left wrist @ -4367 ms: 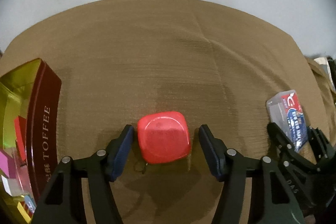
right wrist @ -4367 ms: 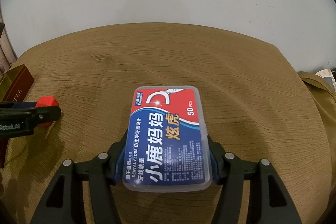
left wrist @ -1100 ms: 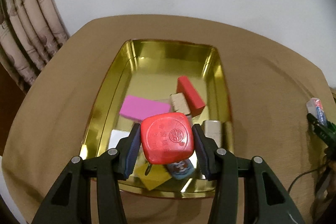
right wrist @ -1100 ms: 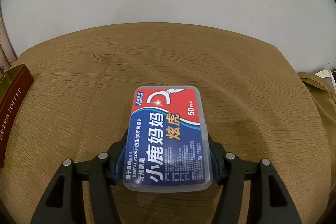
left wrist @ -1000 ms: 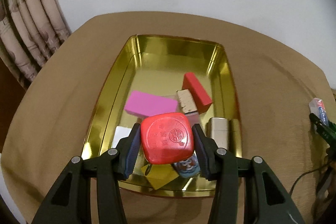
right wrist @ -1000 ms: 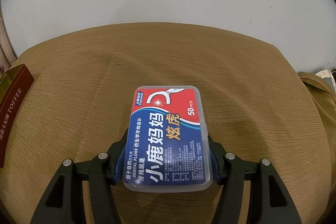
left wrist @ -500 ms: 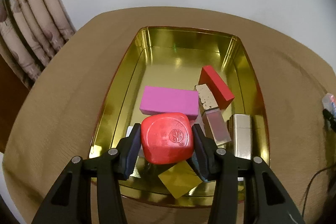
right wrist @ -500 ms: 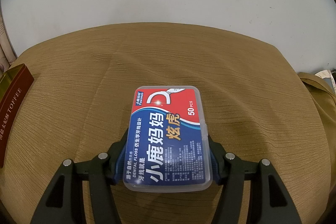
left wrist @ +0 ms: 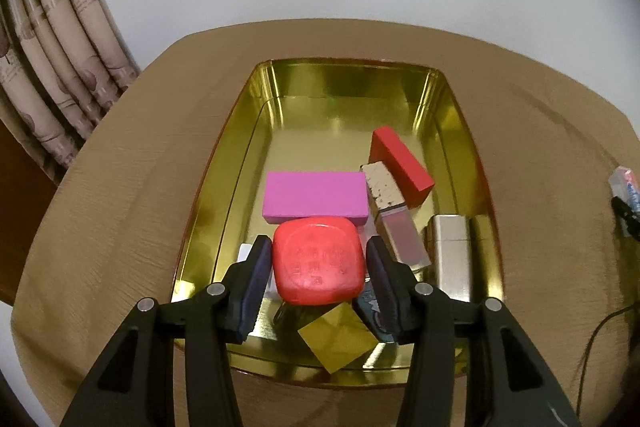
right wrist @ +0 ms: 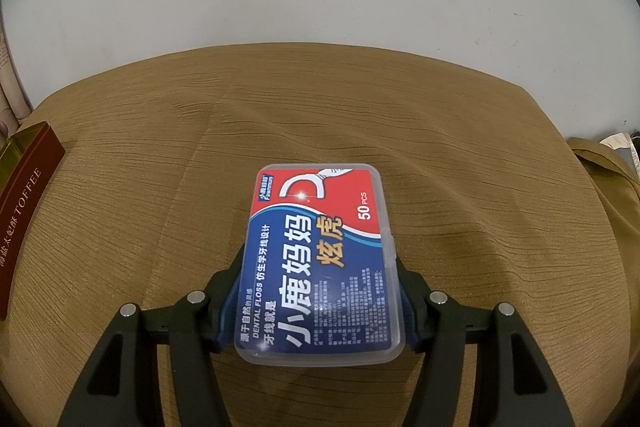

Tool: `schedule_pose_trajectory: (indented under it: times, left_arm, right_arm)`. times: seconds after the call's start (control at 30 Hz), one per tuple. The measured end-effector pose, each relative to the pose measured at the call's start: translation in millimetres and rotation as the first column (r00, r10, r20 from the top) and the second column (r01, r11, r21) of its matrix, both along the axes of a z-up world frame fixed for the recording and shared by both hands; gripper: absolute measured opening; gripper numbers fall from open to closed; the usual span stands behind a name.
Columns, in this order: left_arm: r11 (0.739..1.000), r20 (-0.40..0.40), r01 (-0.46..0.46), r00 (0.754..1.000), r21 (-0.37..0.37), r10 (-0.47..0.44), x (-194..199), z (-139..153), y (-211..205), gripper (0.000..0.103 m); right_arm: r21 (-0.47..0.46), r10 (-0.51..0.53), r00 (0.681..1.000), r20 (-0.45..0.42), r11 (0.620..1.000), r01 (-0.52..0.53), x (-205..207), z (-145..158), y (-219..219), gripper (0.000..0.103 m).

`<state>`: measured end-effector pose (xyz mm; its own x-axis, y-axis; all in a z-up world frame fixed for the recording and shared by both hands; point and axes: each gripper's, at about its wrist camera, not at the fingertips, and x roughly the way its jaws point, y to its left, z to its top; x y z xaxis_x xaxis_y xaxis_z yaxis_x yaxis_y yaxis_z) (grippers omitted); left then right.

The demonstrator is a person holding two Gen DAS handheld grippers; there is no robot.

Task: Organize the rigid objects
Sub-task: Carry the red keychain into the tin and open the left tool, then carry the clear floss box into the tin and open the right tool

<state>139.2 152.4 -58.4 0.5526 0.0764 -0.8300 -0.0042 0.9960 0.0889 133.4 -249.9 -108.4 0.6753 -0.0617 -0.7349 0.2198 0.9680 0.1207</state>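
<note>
My left gripper (left wrist: 317,245) hovers over the near end of the gold tin (left wrist: 348,75). Its jaws are opening. The red rounded case (left wrist: 319,261) is still between the pads, blurred and slipping, with a thin gap at the right pad. My right gripper (right wrist: 320,267) is shut on the clear dental floss box (right wrist: 324,259), low over the brown tablecloth (right wrist: 460,147). The floss box (left wrist: 624,185) also shows at the far right of the left wrist view.
Inside the tin lie a pink block (left wrist: 316,193), a red block (left wrist: 402,167), a lip gloss tube (left wrist: 390,215), a silver lighter (left wrist: 450,251) and a gold square (left wrist: 338,341). The tin's maroon "TOFFEE" side (right wrist: 24,195) is at left. A curtain (left wrist: 52,39) hangs beyond the table's left edge.
The left gripper carried the red case from the cloth to above the tin and crept further over it. Now the case has tilted and blurred between the pads. The right gripper stayed still.
</note>
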Motion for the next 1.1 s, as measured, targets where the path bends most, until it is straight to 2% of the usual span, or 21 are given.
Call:
schedule_pose_trajectory:
  times: [0.23, 0.47, 0.73, 0.97, 1.1]
  left_arm:
    - [0.999, 0.027, 0.030, 0.999, -0.014, -0.030, -7, 16, -3, 0.055]
    - [0.999, 0.095, 0.033, 0.995, -0.033, -0.030, -18, 41, 4, 0.066]
    - [1.000, 0.126, -0.014, 0.992, 0.005, 0.014, -35, 52, 30, 0.069]
    - [0.999, 0.110, -0.041, 0.993, 0.022, 0.039, -53, 49, 48, 0.070]
    - [0.995, 0.123, -0.095, 0.988, -0.018, 0.096, -51, 53, 61, 0.070]
  right_arm:
    - [0.000, 0.000, 1.000, 0.000, 1.000, 0.000, -1, 0, -1, 0.063]
    - [0.000, 0.001, 1.000, -0.001, 1.000, -0.001, -1, 0, -2, 0.063]
    - [0.000, 0.000, 1.000, -0.002, 1.000, 0.000, -1, 0, -1, 0.063]
    - [0.005, -0.001, 1.000, -0.001, 1.000, 0.001, -1, 0, -2, 0.063]
    - [0.001, -0.001, 1.000, -0.003, 1.000, 0.001, -1, 0, -2, 0.063]
